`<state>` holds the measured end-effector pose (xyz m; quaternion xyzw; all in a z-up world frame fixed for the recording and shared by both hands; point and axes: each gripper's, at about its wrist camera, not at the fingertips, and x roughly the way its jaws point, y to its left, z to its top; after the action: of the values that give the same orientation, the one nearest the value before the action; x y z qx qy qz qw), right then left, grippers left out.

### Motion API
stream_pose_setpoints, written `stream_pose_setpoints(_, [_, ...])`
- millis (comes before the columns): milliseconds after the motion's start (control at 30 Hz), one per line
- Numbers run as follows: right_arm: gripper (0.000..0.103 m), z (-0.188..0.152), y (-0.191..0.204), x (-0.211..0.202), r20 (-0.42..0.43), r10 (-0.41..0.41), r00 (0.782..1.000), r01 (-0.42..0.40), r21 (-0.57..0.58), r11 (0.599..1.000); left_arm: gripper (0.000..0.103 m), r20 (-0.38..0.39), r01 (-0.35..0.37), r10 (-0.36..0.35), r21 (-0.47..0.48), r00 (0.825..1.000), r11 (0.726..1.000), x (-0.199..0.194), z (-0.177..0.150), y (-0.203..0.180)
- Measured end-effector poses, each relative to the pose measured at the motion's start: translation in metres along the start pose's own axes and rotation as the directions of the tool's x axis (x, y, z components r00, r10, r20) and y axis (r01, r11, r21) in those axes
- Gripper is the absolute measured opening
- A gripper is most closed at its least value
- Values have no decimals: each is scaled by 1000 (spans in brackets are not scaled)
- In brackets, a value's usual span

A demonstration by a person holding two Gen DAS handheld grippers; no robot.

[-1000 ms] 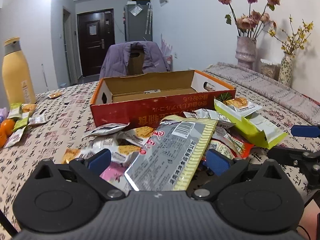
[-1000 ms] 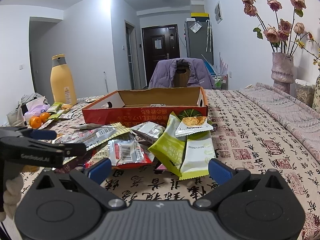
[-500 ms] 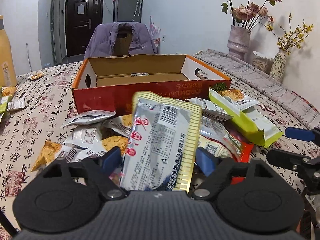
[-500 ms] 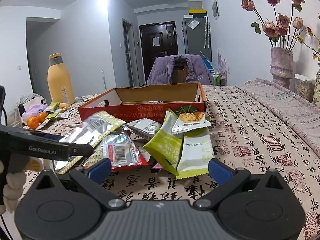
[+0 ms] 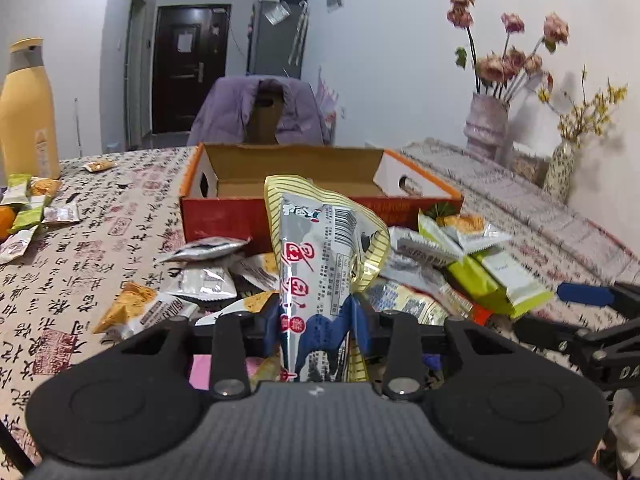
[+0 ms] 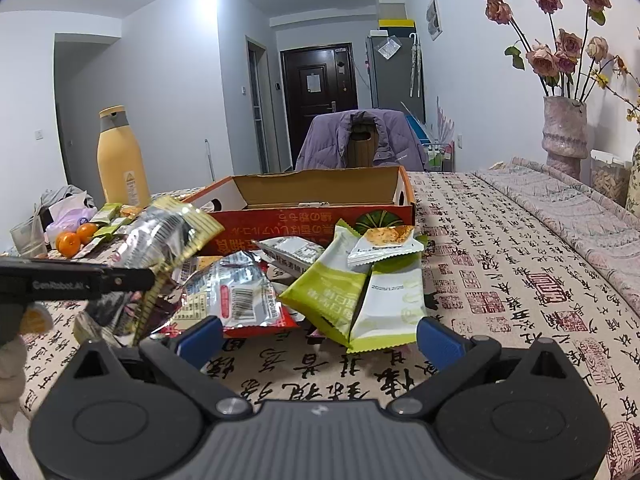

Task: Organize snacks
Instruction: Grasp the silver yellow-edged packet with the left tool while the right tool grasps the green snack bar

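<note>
My left gripper [image 5: 316,320] is shut on a silver snack packet with yellow striped edges [image 5: 320,248]. The packet stands upright and pinched narrow between the blue pads, just above the pile of snack packets [image 5: 208,280]. Behind the pile sits an open red cardboard box [image 5: 224,220], and no snack shows inside it. In the right wrist view the same packet [image 6: 168,236] hangs from the left gripper's finger [image 6: 80,280] at the left. My right gripper [image 6: 320,336] stands open and low over the tablecloth, in front of two green packets [image 6: 332,292], with nothing between its fingers.
A tall yellow bottle [image 6: 118,160], oranges [image 6: 74,238] and several small packets [image 5: 24,208] lie at the table's left. Vases with flowers [image 6: 564,132] stand at the right by the wall. A chair with a purple jacket [image 6: 360,140] is behind the box.
The left jaws closed on the silver packet, which crumpled and tipped from lying flat to standing upright, lifted slightly. The right gripper has kept still.
</note>
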<state>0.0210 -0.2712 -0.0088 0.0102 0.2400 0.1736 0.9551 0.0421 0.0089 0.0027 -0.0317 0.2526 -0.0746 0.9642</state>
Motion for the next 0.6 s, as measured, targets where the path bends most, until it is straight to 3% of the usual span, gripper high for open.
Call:
stream_pose_setpoints(400, [101, 19, 7, 1, 48, -16, 999, 18, -42, 999, 37, 87, -13, 17, -47, 996, 999, -22, 11, -2])
stream_pose_setpoints(600, [74, 45, 8, 26, 17, -2, 1000, 3, -53, 999, 37, 100, -10, 15, -52, 995, 999, -23, 13, -3])
